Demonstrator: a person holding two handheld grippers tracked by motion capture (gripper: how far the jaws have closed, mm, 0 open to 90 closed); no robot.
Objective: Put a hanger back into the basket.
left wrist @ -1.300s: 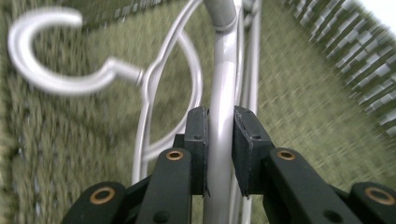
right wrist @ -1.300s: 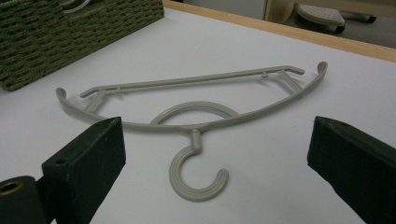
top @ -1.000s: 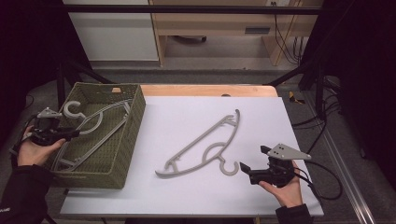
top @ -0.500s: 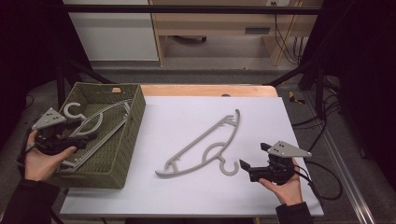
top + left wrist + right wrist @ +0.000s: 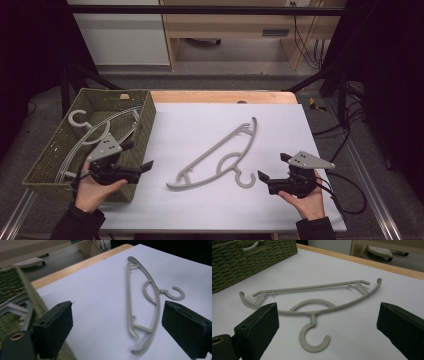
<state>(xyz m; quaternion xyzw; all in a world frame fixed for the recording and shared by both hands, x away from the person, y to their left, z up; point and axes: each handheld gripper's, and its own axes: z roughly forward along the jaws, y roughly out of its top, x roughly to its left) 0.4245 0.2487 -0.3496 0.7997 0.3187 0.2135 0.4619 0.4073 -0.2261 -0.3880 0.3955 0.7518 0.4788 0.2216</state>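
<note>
High view: a grey plastic hanger (image 5: 220,157) lies flat on the white table (image 5: 200,210), its hook turned toward the person's side. The left claw (image 5: 140,170) hovers at the near right corner of a woven green basket (image 5: 145,112), pointing across the table toward the hanger and well apart from it; its jaws have just been opening and now stand wide apart with nothing between them. A second grey hanger (image 5: 87,132) lies inside the basket. The right claw (image 5: 272,170) sits low over the table just beside the first hanger's hook, its jaws also spread wide and empty. In the right gripper view the hook (image 5: 313,340) lies between the two black jaws, touching neither. In the left gripper view the hanger (image 5: 145,305) lies ahead on the white surface, with the basket's wall (image 5: 32,300) at the left.
</note>
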